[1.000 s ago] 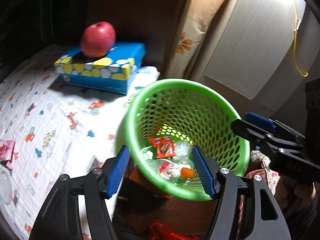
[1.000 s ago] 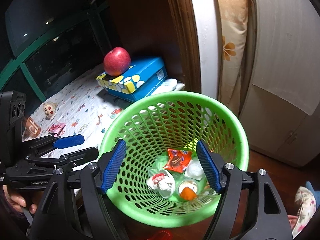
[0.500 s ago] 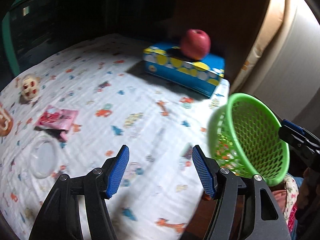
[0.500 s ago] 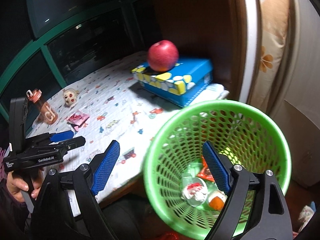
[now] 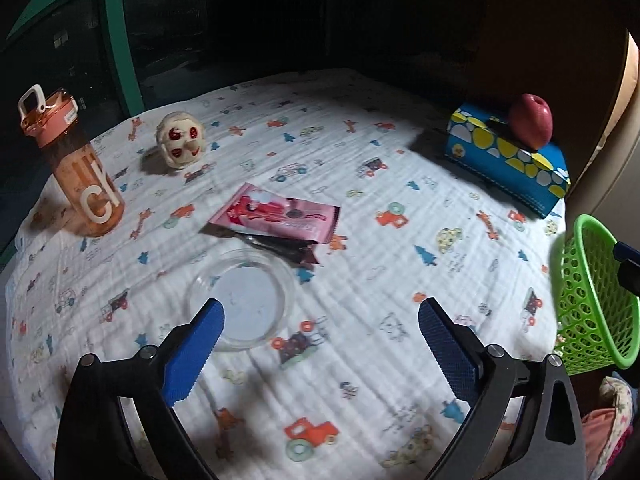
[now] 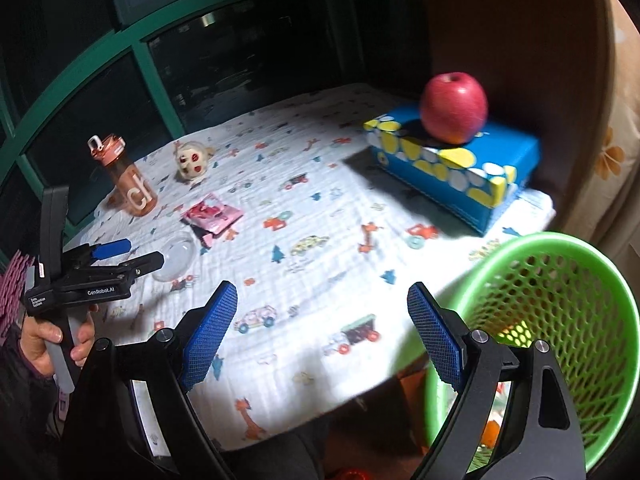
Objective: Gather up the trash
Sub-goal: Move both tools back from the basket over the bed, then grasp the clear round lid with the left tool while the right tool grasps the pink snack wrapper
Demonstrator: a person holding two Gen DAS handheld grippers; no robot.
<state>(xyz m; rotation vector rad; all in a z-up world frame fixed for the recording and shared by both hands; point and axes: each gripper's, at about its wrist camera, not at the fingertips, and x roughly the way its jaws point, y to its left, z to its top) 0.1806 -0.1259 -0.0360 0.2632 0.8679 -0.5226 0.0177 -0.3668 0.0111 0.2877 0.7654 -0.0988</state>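
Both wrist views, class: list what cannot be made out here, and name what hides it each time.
- Green basket: left wrist view, cut off by the right edge.
- Basket contents: right wrist view, mostly hidden behind the right gripper arm and mesh wall.
- Pink wrapper print: both views, too small and blurred to read.
- Clear lid: left wrist view, near edge covered by a left gripper finger.

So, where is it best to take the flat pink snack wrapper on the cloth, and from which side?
Probably its long upper edge: the flat pink snack wrapper lies level, so come from above, away from the clear round plastic lid beside its lower edge.
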